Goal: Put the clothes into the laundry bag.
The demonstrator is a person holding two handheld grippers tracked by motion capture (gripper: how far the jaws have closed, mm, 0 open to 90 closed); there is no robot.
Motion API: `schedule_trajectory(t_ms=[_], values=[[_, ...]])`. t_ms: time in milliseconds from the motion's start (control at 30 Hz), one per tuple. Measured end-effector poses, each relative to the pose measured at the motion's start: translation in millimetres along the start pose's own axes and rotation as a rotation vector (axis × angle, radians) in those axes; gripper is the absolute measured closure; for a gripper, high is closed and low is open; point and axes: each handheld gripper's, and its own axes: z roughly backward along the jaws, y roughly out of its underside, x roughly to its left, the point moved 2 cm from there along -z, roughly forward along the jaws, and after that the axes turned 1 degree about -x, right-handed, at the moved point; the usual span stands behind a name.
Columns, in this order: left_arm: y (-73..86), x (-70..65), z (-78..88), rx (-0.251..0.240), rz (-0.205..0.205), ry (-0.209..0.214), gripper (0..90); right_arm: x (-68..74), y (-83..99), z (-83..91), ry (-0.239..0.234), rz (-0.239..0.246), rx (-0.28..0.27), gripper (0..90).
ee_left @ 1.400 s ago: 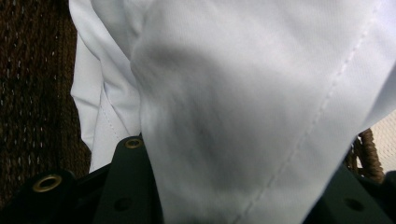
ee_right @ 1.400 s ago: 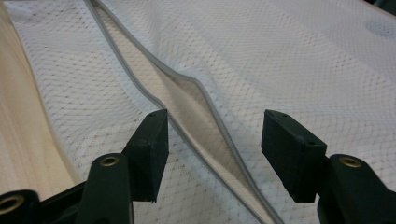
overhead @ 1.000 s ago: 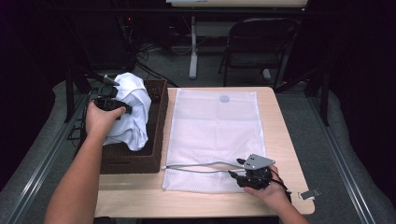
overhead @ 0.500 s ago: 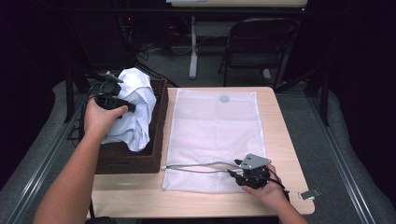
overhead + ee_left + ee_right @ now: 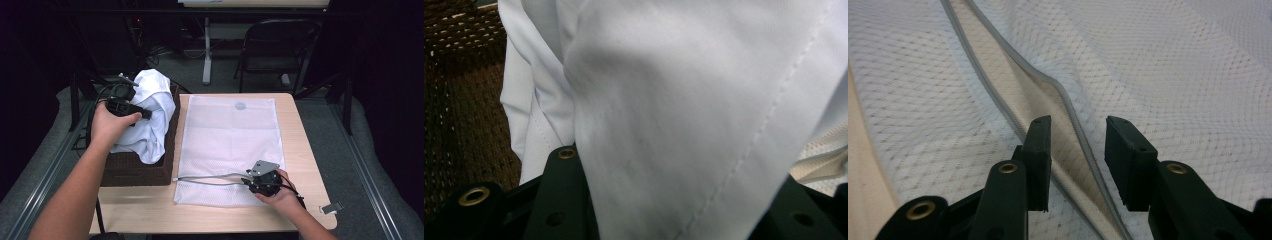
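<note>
White garment lifted from the basket, mesh bag's mouth being caught

The left gripper [image 5: 131,95] clamped the white garment [image 5: 150,112] above the wicker basket [image 5: 132,172]; the right gripper [image 5: 1075,150], jaws just closing, unclamped, straddled the mesh laundry bag [image 5: 230,145]'s zipper edge [image 5: 1073,120], at three o'clock from the garment.

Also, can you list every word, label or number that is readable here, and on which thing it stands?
None can be read.
The mesh bag has a small round grey patch; any print on it is too small to tell.
The white cloth and the basket show no writing.
</note>
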Motion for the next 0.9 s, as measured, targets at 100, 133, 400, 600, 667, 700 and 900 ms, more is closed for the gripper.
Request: schedule_trajectory(t_ms=[100, 133, 400, 600, 667, 700, 900], values=[[-0.2, -3.7, 1.8, -0.003, -0.002, 0.015, 58.6, -1.9, -3.4, -7.4, -0.001, 0.008, 0.010, 64.2], [-0.2, -3.7, 1.8, -0.003, -0.002, 0.015, 58.6, -2.5, -4.2, -8.9, -0.002, 0.014, 0.013, 64.2], [0.3, -9.3, 4.2, -0.002, -0.015, 0.032, 58.6, -4.7, -7.2, -17.7, -0.005, 0.024, 0.027, 63.8], [-0.6, -14.0, 6.2, -0.003, -0.032, 0.041, 58.6, -4.0, -7.7, -23.6, -0.020, 0.030, 0.046, 65.6], [-1.1, -15.9, 7.0, -0.006, -0.038, 0.043, 58.6, -4.8, -8.2, -25.3, -0.006, 0.042, 0.048, 69.0], [-1.2, -17.0, 7.5, -0.006, -0.042, 0.044, 58.5, -5.1, -8.8, -25.7, -0.001, 0.045, 0.048, 70.8], [-1.7, -24.7, 8.6, -0.011, -0.059, 0.062, 58.6, -7.2, -10.6, -25.8, -0.006, 0.040, 0.042, 81.4]])
